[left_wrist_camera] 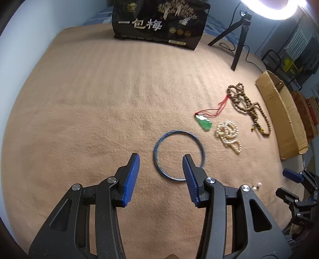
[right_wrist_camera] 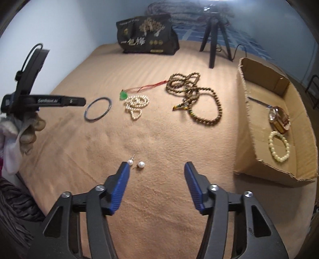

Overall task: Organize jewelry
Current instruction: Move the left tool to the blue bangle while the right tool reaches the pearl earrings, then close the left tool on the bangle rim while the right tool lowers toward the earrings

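Note:
A blue bangle [left_wrist_camera: 159, 145] lies flat on the tan blanket; it also shows in the right wrist view [right_wrist_camera: 97, 108]. My left gripper [left_wrist_camera: 161, 159] is open and empty, its right finger over the bangle's near rim. Beyond lie a green pendant [left_wrist_camera: 204, 123] on red cord, a pearl necklace [left_wrist_camera: 228, 135] and a brown bead necklace [left_wrist_camera: 249, 107]. My right gripper [right_wrist_camera: 156, 166] is open and empty, with two pearl earrings [right_wrist_camera: 136, 163] just ahead by its left finger. The cardboard box [right_wrist_camera: 245, 111] at right holds a pale bead bracelet [right_wrist_camera: 279, 146] and an amber piece [right_wrist_camera: 280, 120].
A black printed bag [left_wrist_camera: 159, 22] stands at the back of the blanket. A black tripod [right_wrist_camera: 214, 37] with a cable stands at the back right, under a ring light [left_wrist_camera: 273, 8]. A gloved hand [right_wrist_camera: 30, 129] holds the left gripper at the blanket's left edge.

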The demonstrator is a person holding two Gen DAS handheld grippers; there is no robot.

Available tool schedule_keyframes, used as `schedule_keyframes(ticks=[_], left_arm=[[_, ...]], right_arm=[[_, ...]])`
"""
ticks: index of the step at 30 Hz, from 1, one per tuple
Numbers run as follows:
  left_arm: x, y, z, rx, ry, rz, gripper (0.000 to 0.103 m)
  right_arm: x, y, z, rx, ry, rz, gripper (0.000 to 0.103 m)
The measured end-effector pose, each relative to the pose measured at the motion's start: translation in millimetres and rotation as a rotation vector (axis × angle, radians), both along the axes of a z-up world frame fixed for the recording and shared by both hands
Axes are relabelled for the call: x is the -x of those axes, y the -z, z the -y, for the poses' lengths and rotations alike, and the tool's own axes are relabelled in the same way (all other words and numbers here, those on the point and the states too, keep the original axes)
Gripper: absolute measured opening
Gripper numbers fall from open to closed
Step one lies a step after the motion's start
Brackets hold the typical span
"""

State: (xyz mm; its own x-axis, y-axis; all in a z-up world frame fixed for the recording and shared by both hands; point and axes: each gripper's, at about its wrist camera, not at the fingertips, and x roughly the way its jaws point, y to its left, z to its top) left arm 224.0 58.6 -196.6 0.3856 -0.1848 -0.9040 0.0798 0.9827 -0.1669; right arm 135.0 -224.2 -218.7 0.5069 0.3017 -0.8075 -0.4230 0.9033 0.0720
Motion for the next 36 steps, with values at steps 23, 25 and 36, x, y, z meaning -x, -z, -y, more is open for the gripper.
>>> schedule_keyframes(ticks=[23,25,36], left_arm=[[-1,13,34,0.003,0.071,-0.032,0.078],[0,14,40,-0.019,0.086,-0.027,0.078],[-10,29,46,-0.134,0.074,-0.031,0.079]], right_arm=[[-8,20,-5,0.0,-0.017,-0.064,0.049],[-8,20,-5,-0.003,-0.016,-0.066,0.049],[-11,26,-14,0.016,-0.043,-0.067,0.049]])
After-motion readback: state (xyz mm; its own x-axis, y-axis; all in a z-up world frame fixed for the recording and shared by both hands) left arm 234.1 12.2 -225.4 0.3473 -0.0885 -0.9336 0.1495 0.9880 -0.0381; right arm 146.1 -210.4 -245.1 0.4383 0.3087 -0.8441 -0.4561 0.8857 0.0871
